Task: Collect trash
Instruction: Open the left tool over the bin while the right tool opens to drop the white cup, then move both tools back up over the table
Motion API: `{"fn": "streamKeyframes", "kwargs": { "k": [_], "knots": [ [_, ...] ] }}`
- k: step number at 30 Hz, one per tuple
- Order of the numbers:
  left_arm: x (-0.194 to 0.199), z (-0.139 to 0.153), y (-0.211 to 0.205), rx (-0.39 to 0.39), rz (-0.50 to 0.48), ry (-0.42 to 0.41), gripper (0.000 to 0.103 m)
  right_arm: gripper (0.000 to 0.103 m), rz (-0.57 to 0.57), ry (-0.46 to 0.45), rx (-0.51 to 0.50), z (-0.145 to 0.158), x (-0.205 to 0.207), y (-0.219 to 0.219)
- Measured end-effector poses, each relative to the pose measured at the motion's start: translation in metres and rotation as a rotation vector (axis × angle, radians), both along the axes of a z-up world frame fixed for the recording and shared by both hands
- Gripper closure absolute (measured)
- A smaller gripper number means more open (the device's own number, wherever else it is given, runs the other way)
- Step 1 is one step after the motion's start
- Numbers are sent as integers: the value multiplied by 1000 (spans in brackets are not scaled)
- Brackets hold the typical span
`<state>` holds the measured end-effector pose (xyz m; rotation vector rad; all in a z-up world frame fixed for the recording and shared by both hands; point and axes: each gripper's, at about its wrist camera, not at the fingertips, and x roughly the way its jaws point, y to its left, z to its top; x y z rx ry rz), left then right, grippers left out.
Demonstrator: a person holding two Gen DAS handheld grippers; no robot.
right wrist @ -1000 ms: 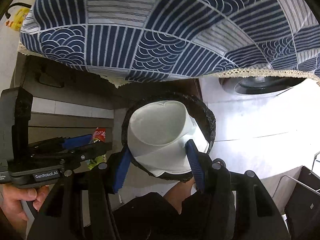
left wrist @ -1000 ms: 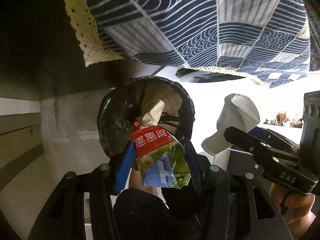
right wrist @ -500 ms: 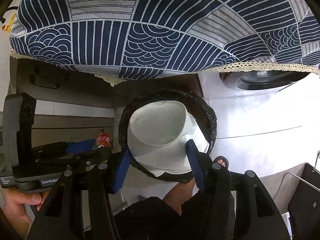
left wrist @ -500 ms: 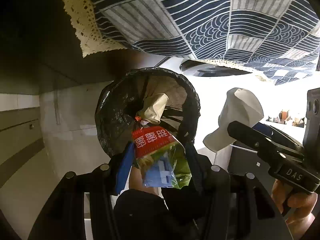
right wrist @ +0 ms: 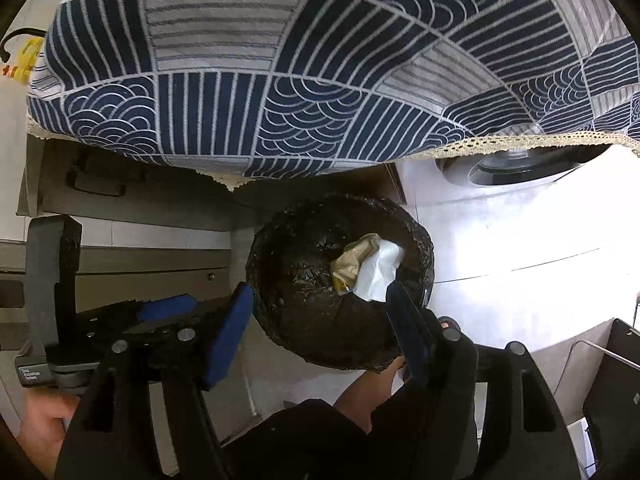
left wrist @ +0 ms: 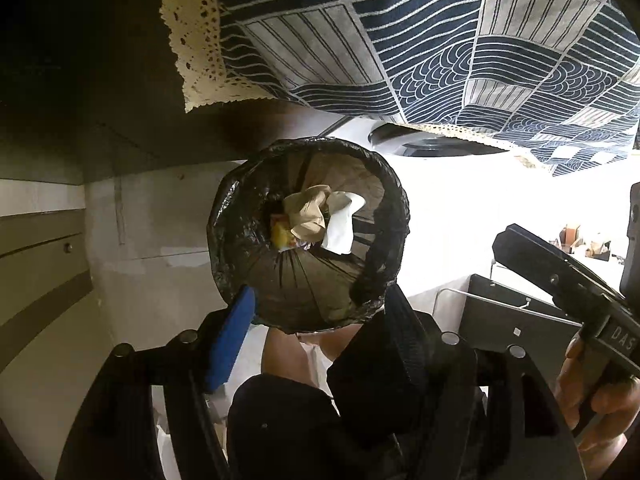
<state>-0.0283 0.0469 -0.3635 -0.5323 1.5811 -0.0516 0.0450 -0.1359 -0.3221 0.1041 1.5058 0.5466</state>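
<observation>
Below the tablecloth (left wrist: 400, 40), trash (left wrist: 316, 220) in bin (left wrist: 304, 304), beneath both opening, empty tongs (left wrist: 320, 320).

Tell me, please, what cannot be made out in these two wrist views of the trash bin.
- Bin floor: hidden in both views by the crumpled brown paper and white paper lying on top.
- Yellowish item: left view, mostly covered by the brown paper; unidentifiable.
- Right gripper, empty, jaws opening: its label is cut off at the left view's edge.
- Left gripper, empty, jaws opening: its label is too small in the right view.
</observation>
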Motion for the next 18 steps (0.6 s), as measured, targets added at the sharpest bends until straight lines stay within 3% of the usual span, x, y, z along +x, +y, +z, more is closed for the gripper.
{"fn": "streamKeyframes", "kwargs": {
  "k": [9,18],
  "knots": [
    [-2,21,6,-5,2,-43,38,34,-11,-42,7,32,-7,3],
    [-3,68,20,-5,17,-154,38,29,-6,-129,8,84,-18,2]
  ]
}}
